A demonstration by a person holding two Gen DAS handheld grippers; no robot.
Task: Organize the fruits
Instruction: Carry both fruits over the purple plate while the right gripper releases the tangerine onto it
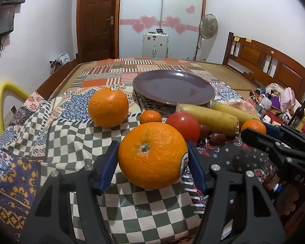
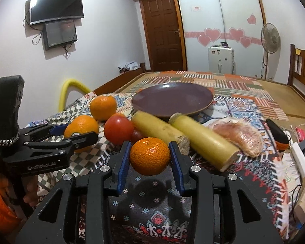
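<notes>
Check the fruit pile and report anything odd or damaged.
The two sugarcane pieces have frayed, rough-cut ends. The peeled pomelo segment sits wrapped in plastic film, unlike the loose fruit. The purple plate holds nothing yet.

Large orange [image 1: 152, 155], stem end up, sticker on its right side, sits on the checked cloth. Small mandarin [image 2: 150, 156], lifted clear of the dark floral cloth, shadow beneath. Second large orange [image 1: 108, 107] rests farther back left, another small mandarin [image 1: 150, 117] beside a red tomato [image 1: 183, 126]. Two yellow sugarcane pieces [image 2: 205, 140] lie side by side before the empty purple plate [image 2: 172, 98]; wrapped pomelo segment [image 2: 239, 136] lies right.
</notes>
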